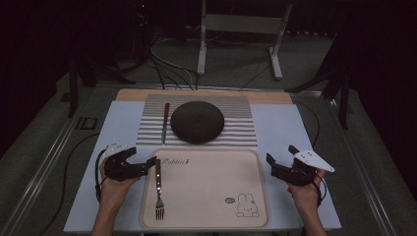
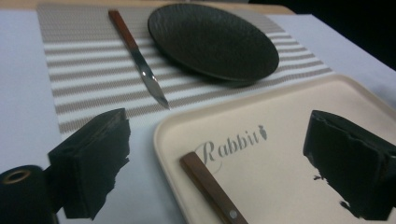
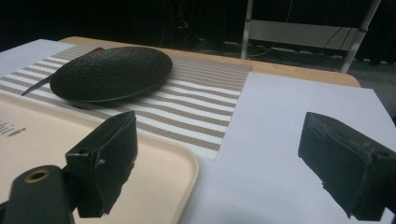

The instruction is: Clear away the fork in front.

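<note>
Fork [image 1: 158, 189] lies flat on the left part of the cream tray [image 1: 211, 216], tines toward the person, its wooden handle just beside and between the spread jaws of the left gripper [image 1: 142, 160], which is released and clasps nothing. Right gripper [image 1: 280, 156] hangs off the tray's right edge over the bench [image 1: 290, 128], released too.

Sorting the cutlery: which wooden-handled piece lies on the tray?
The fork, along the left side of the beige tray, tines toward the person. The knife lies on the striped placemat beside the dark plate.
</note>
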`<action>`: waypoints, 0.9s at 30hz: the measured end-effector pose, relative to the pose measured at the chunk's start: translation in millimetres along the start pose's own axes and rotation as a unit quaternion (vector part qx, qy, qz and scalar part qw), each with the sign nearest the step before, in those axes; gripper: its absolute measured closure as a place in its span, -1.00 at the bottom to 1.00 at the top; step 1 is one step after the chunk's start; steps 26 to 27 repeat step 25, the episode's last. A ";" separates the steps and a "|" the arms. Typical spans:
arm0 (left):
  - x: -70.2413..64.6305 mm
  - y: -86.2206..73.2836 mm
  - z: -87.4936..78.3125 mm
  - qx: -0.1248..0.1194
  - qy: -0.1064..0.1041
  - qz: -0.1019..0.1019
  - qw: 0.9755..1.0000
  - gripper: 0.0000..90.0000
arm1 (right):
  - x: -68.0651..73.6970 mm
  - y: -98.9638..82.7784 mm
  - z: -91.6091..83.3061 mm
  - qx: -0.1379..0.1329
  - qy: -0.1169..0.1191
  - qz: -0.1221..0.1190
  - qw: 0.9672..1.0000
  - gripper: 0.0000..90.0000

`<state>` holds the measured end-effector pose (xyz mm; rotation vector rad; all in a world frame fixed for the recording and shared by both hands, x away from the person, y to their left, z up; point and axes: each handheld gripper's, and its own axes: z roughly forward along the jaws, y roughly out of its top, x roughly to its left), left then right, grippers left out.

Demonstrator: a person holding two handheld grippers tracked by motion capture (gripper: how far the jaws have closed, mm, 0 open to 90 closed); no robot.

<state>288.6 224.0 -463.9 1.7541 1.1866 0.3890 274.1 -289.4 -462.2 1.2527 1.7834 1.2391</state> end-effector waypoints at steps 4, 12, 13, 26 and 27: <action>0.5 3.5 -7.7 -0.024 -0.002 0.006 1.000 -0.98 | 0.2 -1.1 -1.5 0.000 0.000 -0.001 1.000 -0.74; 4.7 8.6 -23.7 -0.083 0.028 0.004 0.996 -1.00 | -0.7 -4.5 -6.9 0.002 -0.001 0.001 1.000 -0.74; 5.7 8.8 -25.4 -0.088 0.034 0.004 0.995 -1.00 | -1.1 -4.9 -7.9 0.001 -0.001 0.001 1.000 -0.74; 13.7 8.0 -35.1 -0.122 0.071 0.009 0.990 -1.00 | -2.9 -14.5 -19.1 0.009 -0.009 -0.006 1.000 -0.74; 13.7 8.0 -35.1 -0.122 0.071 0.009 0.990 -1.00 | -2.9 -14.5 -19.1 0.009 -0.009 -0.006 1.000 -0.74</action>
